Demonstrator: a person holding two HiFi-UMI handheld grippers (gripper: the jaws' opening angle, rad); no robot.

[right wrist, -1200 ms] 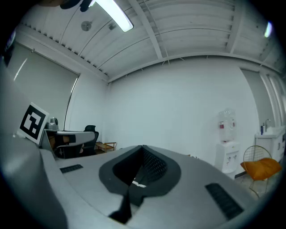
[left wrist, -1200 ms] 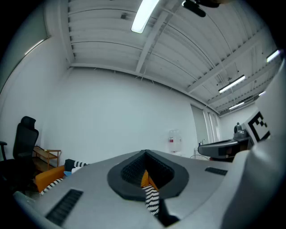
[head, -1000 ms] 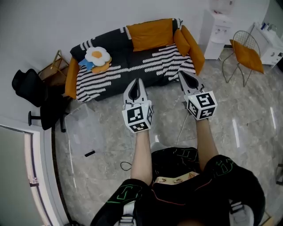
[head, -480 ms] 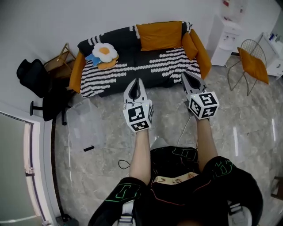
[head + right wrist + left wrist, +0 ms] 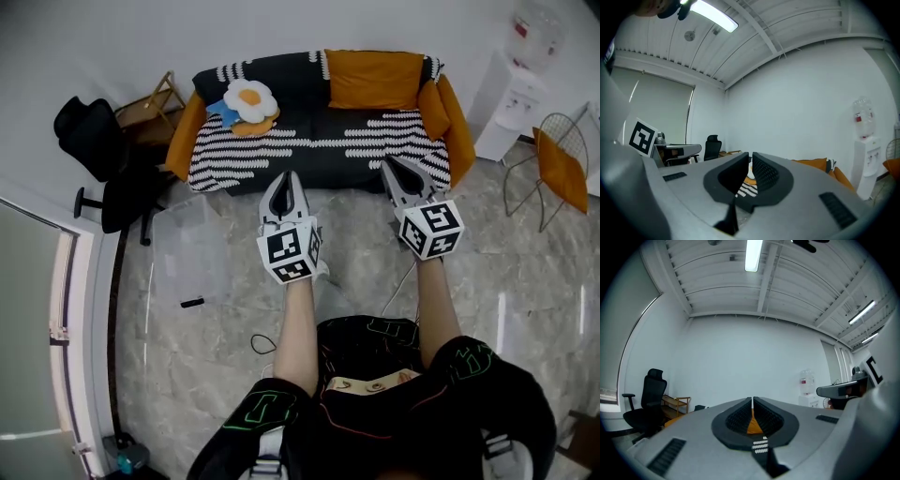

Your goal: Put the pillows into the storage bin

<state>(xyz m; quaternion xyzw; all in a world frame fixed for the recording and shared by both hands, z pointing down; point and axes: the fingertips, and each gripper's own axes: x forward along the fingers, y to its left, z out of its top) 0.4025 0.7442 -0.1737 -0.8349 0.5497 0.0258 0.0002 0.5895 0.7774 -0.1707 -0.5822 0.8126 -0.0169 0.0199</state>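
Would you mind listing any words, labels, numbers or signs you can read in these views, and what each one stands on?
No text can be read anywhere.
Water dispenser: a red label, too small to read.
Marker cubes: black-and-white square patterns only, no words.
Shorts: green line graphics, not legible as letters.

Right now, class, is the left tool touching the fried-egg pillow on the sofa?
Apart. The head view shows the left tool short of the sofa, striped seat lying between it and the fried-egg pillow.
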